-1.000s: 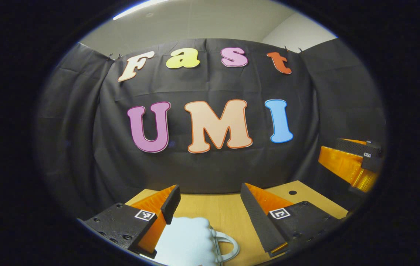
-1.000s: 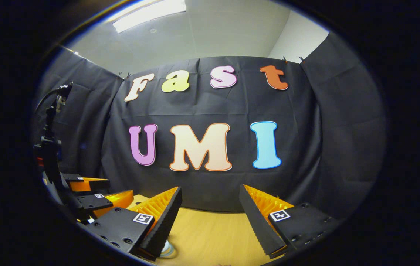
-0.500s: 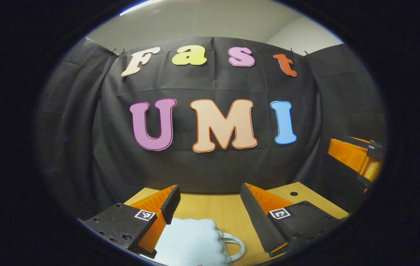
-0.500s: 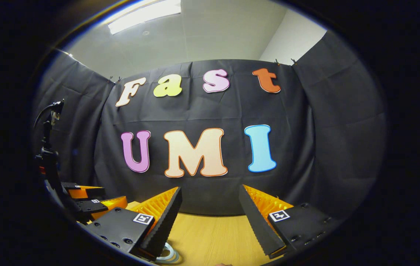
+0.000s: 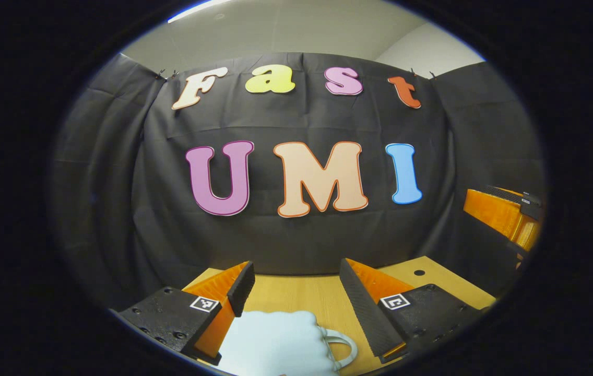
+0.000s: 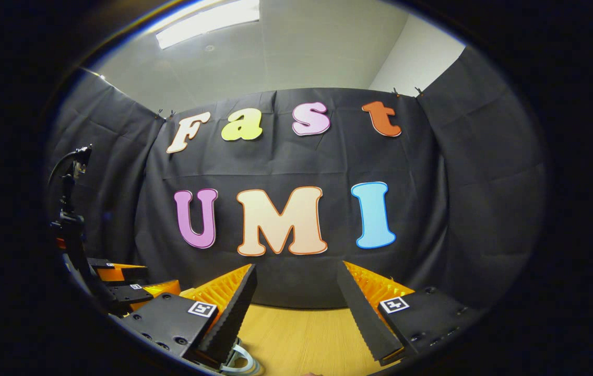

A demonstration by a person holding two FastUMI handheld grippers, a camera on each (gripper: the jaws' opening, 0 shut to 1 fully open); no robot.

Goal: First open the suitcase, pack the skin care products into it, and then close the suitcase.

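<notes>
Pale-blue suitcase (image 5: pixel 275 342), apparently shut, lies below your left hand-held gripper (image 5: pixel 296 292); both hand-held grippers' fingers apart, stage undecidable.

The table (image 5: pixel 296 297) looks like light wood with a smooth, matt grain. The wall (image 5: pixel 119 209) behind, toward 12 o'clock, is matt creased cloth. The pale suitcase (image 5: pixel 275 339) at 6 o'clock looks like smooth plastic.
</notes>
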